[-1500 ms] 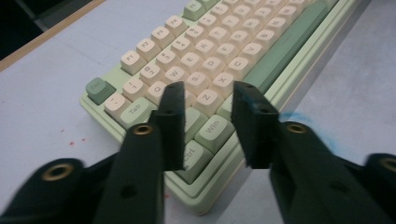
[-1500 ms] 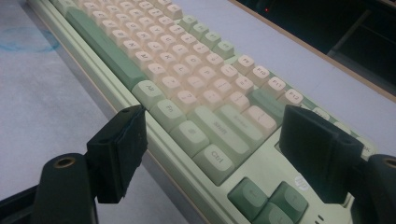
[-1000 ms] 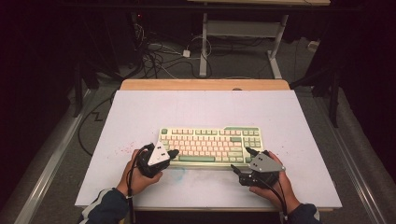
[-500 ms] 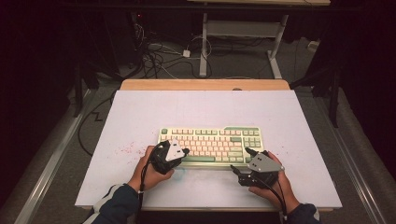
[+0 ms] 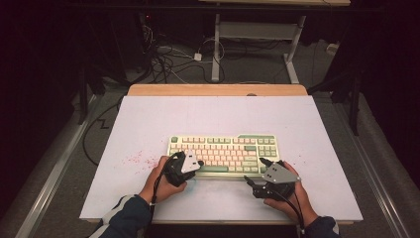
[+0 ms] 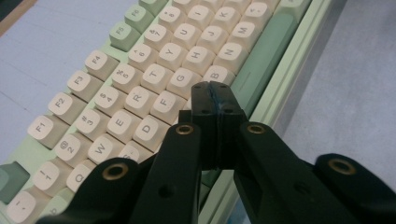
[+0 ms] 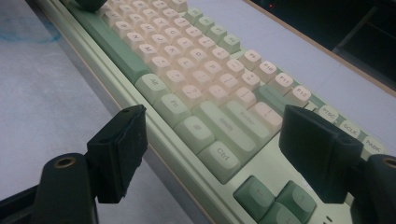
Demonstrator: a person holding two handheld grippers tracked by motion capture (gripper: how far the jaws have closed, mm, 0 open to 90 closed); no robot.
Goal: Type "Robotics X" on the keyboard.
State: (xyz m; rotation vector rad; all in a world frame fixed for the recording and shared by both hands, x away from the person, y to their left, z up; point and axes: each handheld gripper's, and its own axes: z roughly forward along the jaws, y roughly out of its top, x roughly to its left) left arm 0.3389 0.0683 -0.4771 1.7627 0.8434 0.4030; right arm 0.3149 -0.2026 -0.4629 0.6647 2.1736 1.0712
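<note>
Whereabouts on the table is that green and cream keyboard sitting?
In the high view the keyboard lies toward the near middle of the white table, with the left gripper over its near-left edge and the right gripper at its near-right corner.

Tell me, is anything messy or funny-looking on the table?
Yes. Small red speckles stain the white table top left of the cream and green keyboard, like a splatter. The keyboard itself lies straight and whole, with no keys visibly missing.

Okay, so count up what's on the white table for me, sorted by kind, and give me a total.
Keyboard: 1
Grippers: 2, the left gripper shut above the letter keys, the right gripper open at the keyboard's near right corner
Total: 3
</note>
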